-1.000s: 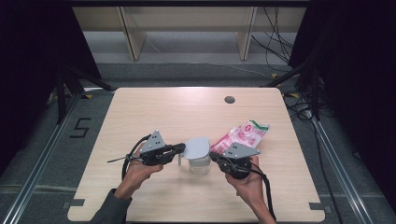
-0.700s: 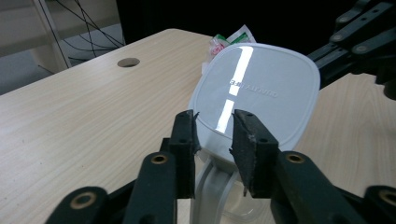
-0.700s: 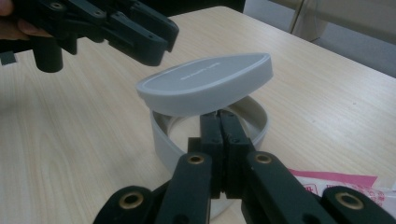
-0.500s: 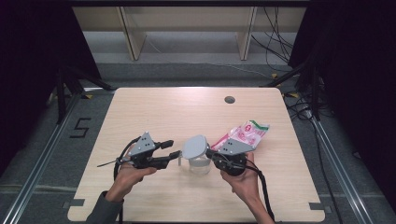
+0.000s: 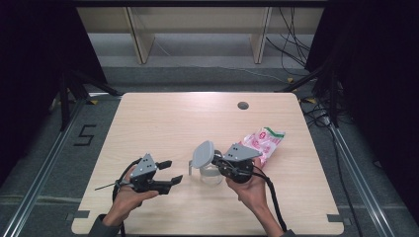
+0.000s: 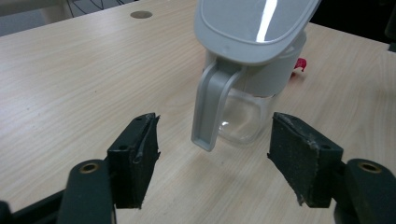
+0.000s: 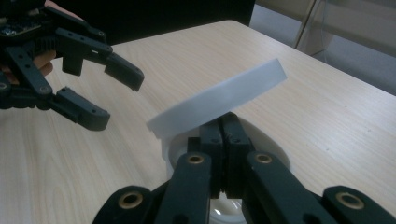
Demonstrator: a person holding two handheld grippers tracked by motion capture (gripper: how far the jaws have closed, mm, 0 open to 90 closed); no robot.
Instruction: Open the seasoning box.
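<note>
A clear glass pitcher [image 5: 211, 176] with a grey handle [image 6: 211, 105] stands on the table near the front middle. Its grey lid [image 5: 202, 154] is tipped up on edge over the rim. My right gripper [image 5: 216, 159] is shut on the lid's right edge; in the right gripper view the lid [image 7: 219, 100] slants across the closed tips [image 7: 223, 125]. My left gripper [image 5: 173, 171] hovers left of the pitcher, apart from it. Its jaws have just been opening and nothing is between them. The handle is ahead of those jaws in the left gripper view [image 6: 212, 135].
A pink snack bag [image 5: 264, 140] lies on the table [image 5: 163, 118] right of the pitcher, behind my right hand. A round cable hole [image 5: 242, 105] sits near the far edge. Dark stands and cables flank the table on the floor.
My left gripper opened, let go at the pitcher's handle and drew back to the left and slightly down. The lid has tipped up higher in my right gripper.
</note>
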